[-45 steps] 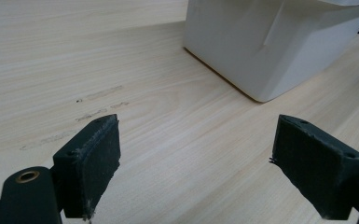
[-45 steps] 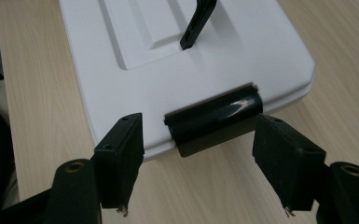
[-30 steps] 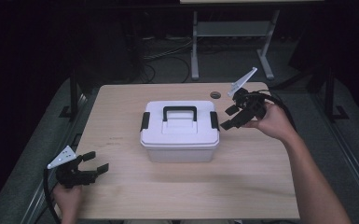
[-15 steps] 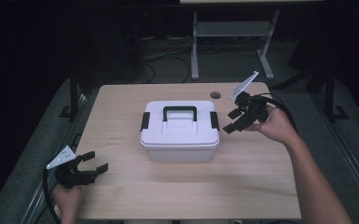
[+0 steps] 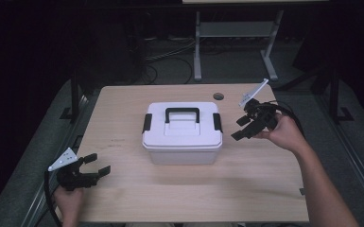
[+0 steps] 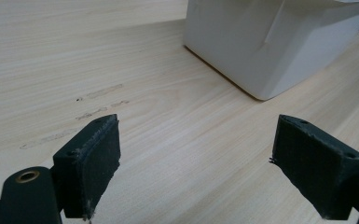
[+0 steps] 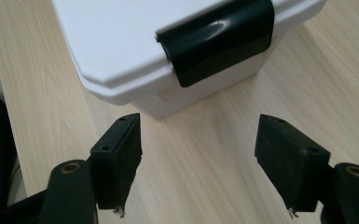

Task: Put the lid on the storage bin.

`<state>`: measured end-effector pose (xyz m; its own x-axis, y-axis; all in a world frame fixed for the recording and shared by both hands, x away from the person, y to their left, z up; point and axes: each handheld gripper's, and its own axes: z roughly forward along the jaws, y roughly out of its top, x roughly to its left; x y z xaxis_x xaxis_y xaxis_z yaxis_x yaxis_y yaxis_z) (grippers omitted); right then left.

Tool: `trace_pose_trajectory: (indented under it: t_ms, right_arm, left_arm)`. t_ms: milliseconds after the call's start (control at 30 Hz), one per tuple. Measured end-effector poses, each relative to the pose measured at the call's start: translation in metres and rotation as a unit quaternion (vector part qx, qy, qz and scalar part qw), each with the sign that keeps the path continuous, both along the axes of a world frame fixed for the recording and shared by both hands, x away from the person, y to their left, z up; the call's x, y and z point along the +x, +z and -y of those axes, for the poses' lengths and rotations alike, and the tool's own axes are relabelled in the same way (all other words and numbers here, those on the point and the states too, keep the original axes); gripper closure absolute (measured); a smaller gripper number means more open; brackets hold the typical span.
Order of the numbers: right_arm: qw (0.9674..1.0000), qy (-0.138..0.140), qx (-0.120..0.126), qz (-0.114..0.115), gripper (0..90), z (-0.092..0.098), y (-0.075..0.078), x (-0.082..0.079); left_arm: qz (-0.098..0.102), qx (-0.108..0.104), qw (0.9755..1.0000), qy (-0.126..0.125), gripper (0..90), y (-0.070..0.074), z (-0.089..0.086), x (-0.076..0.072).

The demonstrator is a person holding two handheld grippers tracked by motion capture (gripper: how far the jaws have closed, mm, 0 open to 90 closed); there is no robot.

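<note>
Black latch (image 7: pixel 217 39) on the white storage box (image 5: pixel 182 132) sits just ahead of your right tongs (image 5: pixel 240 128), spread wide and empty; left tongs (image 5: pixel 97 163) wait open, farther off.

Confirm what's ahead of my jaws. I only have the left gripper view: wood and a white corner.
Observer: That corner belongs to a lidded white box mid-table, black handle on top.
Operator: Latches?
Observer: One black latch on each end; the right latch sits folded down over the lid edge.
Operator: Where's the right gripper?
Observer: The right gripper is beside the box's right end, jaws open, aimed at that latch, not touching it.
</note>
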<state>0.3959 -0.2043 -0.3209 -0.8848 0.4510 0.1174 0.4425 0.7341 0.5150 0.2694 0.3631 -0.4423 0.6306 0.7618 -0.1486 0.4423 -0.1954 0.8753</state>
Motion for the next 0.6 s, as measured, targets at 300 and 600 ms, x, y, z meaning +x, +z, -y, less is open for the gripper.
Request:
trace_pose_trajectory:
  t_ms: [300,600]
  right_arm:
    - [0.9999,-0.012,0.003,-0.002,30.8,0.011,-0.005,-0.006]
    - [0.9997,-0.025,0.005,-0.005,29.7,0.023,-0.015,-0.013]
  left_arm:
    - [0.000,0.001,1.0000,-0.002,14.5,0.000,0.001,0.000]
    - [0.000,0.005,1.0000,-0.004,14.5,0.000,0.001,0.000]
